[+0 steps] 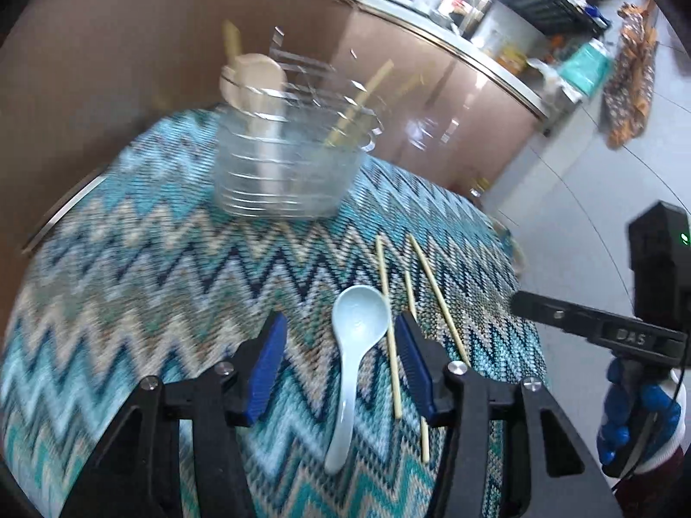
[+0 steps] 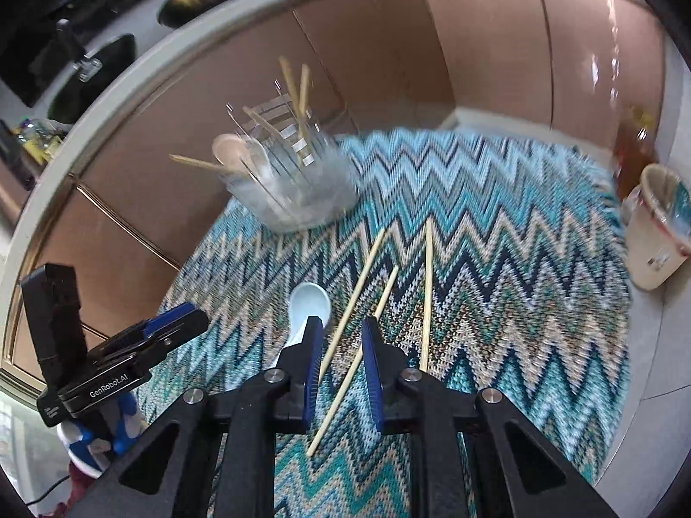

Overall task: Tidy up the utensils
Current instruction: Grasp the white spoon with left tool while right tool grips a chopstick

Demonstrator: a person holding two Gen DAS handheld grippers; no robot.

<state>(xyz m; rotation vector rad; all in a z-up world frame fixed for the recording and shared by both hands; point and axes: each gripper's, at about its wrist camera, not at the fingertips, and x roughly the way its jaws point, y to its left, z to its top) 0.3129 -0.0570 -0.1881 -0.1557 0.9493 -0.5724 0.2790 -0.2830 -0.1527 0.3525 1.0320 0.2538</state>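
Observation:
A pale blue ceramic spoon lies on the zigzag cloth, between the open blue jaws of my left gripper. Three bamboo chopsticks lie just right of it. A clear holder at the back holds a beige spoon and chopsticks. In the right wrist view my right gripper is open above two of the chopsticks; a third lies to the right. The blue spoon lies left of the left finger. The holder stands behind.
The right gripper's body hangs at the table's right edge in the left view; the left gripper shows at left in the right view. A brown cabinet wall stands behind the table. A lined waste bin sits on the floor at right.

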